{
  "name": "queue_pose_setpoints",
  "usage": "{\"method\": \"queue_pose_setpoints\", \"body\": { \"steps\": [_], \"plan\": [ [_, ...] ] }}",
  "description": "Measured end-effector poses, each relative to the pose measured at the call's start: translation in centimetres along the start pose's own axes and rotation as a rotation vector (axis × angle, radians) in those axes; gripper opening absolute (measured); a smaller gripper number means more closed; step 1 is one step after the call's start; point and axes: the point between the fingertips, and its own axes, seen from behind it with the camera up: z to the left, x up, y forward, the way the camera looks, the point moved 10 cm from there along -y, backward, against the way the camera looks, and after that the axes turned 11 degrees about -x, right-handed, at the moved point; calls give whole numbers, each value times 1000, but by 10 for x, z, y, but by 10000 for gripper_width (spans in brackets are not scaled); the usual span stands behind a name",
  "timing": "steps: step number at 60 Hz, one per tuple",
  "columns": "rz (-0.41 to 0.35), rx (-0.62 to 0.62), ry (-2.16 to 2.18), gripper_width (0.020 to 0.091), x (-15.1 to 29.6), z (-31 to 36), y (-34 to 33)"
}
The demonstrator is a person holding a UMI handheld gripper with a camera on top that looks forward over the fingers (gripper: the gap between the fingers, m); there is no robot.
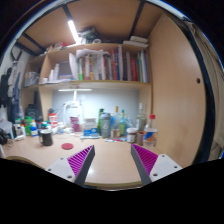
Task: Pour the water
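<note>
My gripper [113, 160] is open, its two magenta pads [82, 158] spread wide with only bare wooden desk [112, 165] between them. Nothing is held. Well beyond the fingers, along the back of the desk, stand several bottles and jars, among them a clear plastic bottle [151, 128] with a coloured label at the right, and a green-grey bottle [106, 124] near the middle. A dark cup [45, 137] stands at the left on the desk. All are far from the fingertips.
A bookshelf [100, 66] with books hangs above the back of the desk. A wooden cabinet side [178, 90] rises at the right. More small bottles [28, 126] crowd the left rear. A red lid [68, 146] lies on the desk left of the fingers.
</note>
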Motion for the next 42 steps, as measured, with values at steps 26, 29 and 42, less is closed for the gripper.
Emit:
{"method": "queue_pose_setpoints", "body": {
  "steps": [26,29,42],
  "plan": [
    [29,-229,-26,801,-48,-114,175],
    [34,-228,-21,801,-52,-118,191],
    [8,-196,2,804,-55,-124,257]
  ]
}}
